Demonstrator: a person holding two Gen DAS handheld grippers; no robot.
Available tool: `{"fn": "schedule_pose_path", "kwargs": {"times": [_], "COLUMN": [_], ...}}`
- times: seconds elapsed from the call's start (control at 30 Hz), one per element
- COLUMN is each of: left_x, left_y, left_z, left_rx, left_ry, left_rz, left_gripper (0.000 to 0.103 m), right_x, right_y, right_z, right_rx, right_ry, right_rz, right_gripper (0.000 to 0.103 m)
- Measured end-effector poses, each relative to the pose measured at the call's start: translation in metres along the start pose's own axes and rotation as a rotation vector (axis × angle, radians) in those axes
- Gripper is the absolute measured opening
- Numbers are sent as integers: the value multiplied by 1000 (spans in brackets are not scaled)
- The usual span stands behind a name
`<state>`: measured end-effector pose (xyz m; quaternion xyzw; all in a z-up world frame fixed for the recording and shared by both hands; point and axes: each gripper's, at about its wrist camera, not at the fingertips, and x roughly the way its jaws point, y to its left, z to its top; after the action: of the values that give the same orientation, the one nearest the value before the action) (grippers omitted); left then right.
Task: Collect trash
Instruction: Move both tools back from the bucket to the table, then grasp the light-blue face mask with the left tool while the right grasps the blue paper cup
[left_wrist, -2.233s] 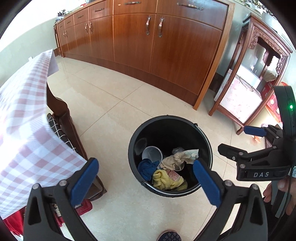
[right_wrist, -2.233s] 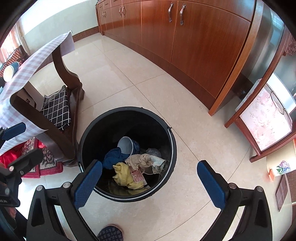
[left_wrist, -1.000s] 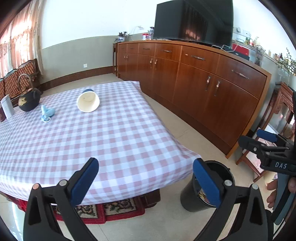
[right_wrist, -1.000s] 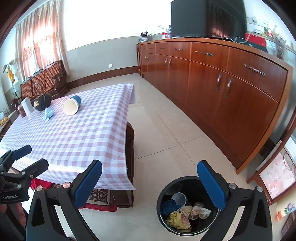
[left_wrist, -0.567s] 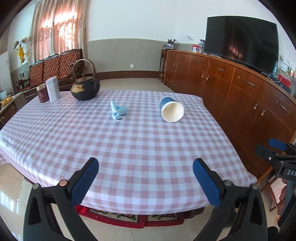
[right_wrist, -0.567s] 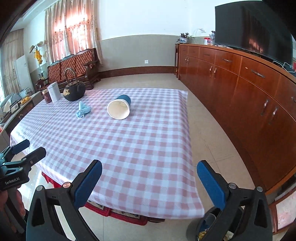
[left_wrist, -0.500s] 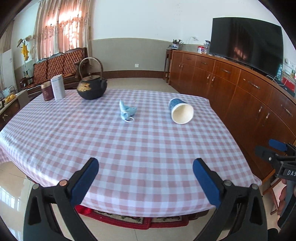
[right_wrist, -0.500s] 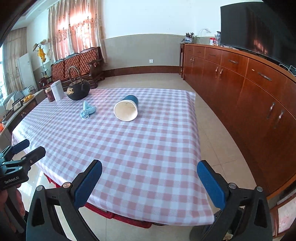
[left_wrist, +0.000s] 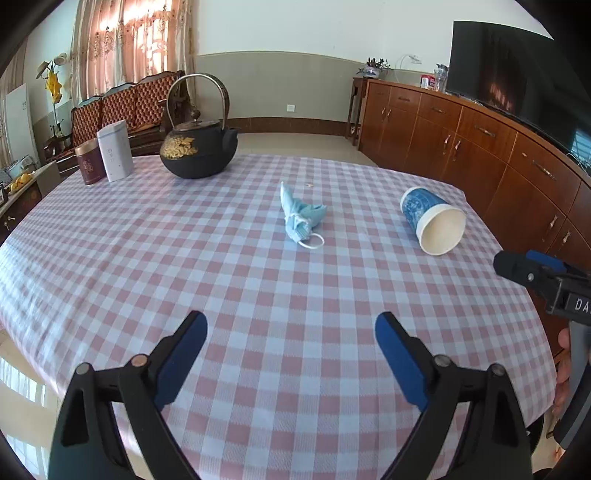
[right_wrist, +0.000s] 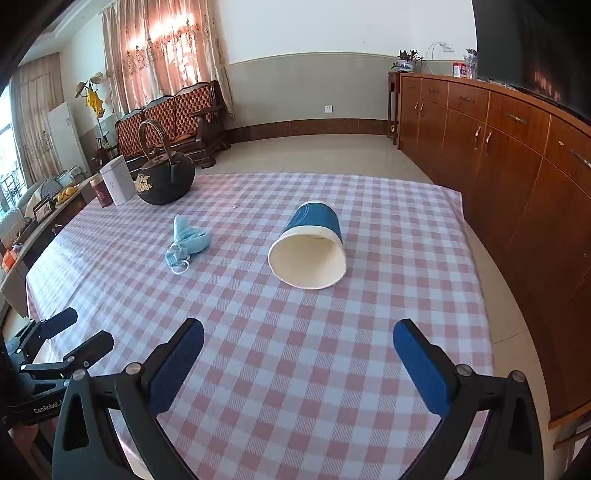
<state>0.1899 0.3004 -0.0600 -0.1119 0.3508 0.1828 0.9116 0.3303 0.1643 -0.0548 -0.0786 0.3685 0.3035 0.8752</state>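
A crumpled light-blue face mask (left_wrist: 301, 218) lies mid-table, also in the right wrist view (right_wrist: 186, 240). A blue paper cup (left_wrist: 432, 223) lies on its side, its white mouth facing me, also in the right wrist view (right_wrist: 310, 251). My left gripper (left_wrist: 291, 325) is open and empty over the near table, short of the mask. My right gripper (right_wrist: 297, 332) is open and empty, short of the cup. The right gripper shows at the left view's right edge (left_wrist: 532, 267). The left gripper shows at the right view's left edge (right_wrist: 62, 332). The trash bin is out of view.
A pink-checked tablecloth (left_wrist: 258, 295) covers the table. At its far side stand a black iron teapot (left_wrist: 197, 147), a white tin (left_wrist: 114, 151) and a dark red tin (left_wrist: 88, 162). Wooden cabinets (right_wrist: 517, 166) line the right wall; a sofa (right_wrist: 173, 122) stands behind.
Both grippers have swung up from over the floor bin to the table and moved closer over it. The mask and cup now look larger and nearer. Both stay open.
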Motion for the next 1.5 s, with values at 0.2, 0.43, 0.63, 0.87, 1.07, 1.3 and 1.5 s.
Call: {"fn": "schedule_pose_path", "kwargs": {"times": [0.2,0.43,0.63,0.87,1.07,1.3,1.5], "left_x": [50,103,123,122,97,54,14], "left_y": [4,4,-5,-6,-3,-12,-24], "left_z": [30,57,67,71,64,41,21], "left_rx": [-6,6,2,18,-1,31,53], "left_ry": [32,97,150,141,78,43,16], "left_rz": [-16,-29,-57,-55,-86,-101,-106], "left_gripper": [87,79,69,29,27,27,27], "right_x": [60,103,114,111,102,68,22], "right_y": [0,-6,-11,-18,-19,-28,-41], "right_z": [23,44,43,42,39,27,9], "right_rx": [8,32,21,33,17,36,58], "right_ry": [32,57,78,62,54,22,-1], "right_rz": [-4,-14,-7,24,33,39,32], "right_gripper": [103,103,84,69,63,63,63]}}
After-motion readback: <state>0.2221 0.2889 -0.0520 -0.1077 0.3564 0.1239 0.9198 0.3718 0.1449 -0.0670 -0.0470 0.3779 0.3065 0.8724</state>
